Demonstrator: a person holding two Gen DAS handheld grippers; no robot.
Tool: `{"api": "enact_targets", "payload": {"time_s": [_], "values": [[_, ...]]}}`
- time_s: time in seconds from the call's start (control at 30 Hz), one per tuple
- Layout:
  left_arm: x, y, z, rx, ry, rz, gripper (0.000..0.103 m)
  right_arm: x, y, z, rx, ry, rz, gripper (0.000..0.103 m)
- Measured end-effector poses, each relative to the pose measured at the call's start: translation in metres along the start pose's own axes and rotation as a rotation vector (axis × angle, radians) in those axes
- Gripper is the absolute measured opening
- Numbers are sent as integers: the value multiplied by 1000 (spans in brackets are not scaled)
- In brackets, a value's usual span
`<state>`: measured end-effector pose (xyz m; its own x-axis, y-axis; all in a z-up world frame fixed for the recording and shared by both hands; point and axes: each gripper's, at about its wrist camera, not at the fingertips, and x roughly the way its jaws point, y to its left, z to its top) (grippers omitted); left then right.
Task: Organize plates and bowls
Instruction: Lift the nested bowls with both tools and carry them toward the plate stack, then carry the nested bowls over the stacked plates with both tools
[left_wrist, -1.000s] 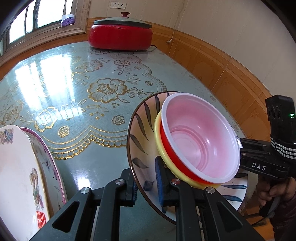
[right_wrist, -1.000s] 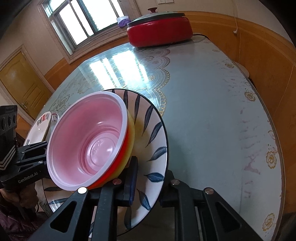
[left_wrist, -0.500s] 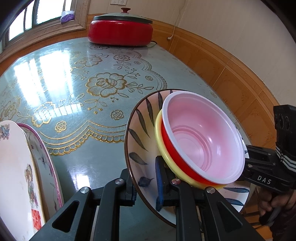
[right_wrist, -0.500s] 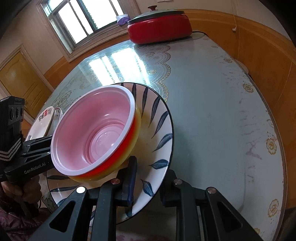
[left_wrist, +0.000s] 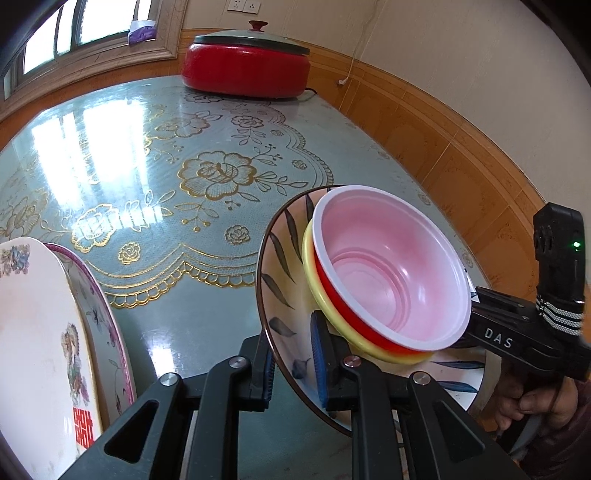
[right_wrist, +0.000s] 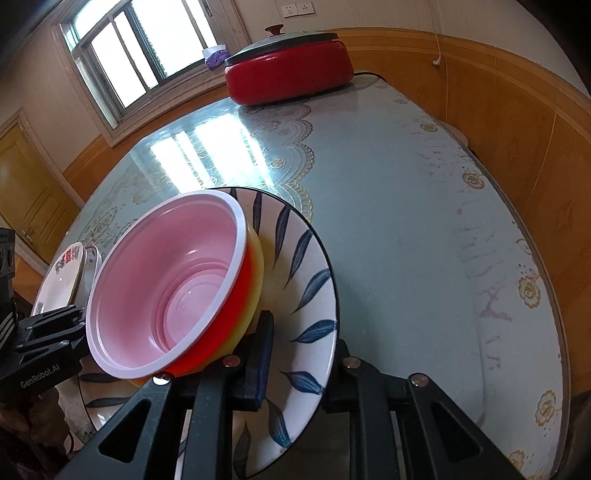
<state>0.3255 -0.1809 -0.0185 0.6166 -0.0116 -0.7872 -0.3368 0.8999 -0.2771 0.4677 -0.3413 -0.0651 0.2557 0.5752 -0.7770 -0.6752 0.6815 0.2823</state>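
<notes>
Leveled out a bit since before — leaf plate (left_wrist: 284, 280) w/ nested bowls (left_wrist: 391, 273), both grippers (left_wrist: 295, 354) (right_wrist: 299, 354) pinching its rim — left and right edges.

both wrist views look steeply down along their fingers, close on the plate (left_wrist: 284, 295) from opposite rims; both share the bowls (right_wrist: 166, 288), table (right_wrist: 406, 221) and red pot (left_wrist: 245, 68).

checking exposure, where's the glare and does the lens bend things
Left wrist: window glare streaks the table at left; fisheye bows the wall panelling. Right wrist: glare on the table's far centre, window blown out, black corners; plate and bowl sharp.
</notes>
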Motion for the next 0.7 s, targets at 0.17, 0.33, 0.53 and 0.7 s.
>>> {"api": "enact_targets", "payload": {"time_s": [0.17, 0.33, 0.53, 0.7], "values": [[-4, 0, 0, -10, -5, 11, 17, 1, 0, 2, 12, 2, -2, 20], [-10, -1, 0, -20, -28, 42, 17, 1, 4, 3, 5, 10, 18, 19], [-13, -2, 1, -15, -44, 45, 17, -2, 4, 7, -3, -7, 26, 19], [-13, -4, 4, -12, -51, 51, 17, -2, 4, 9, -8, -8, 32, 18]]}}
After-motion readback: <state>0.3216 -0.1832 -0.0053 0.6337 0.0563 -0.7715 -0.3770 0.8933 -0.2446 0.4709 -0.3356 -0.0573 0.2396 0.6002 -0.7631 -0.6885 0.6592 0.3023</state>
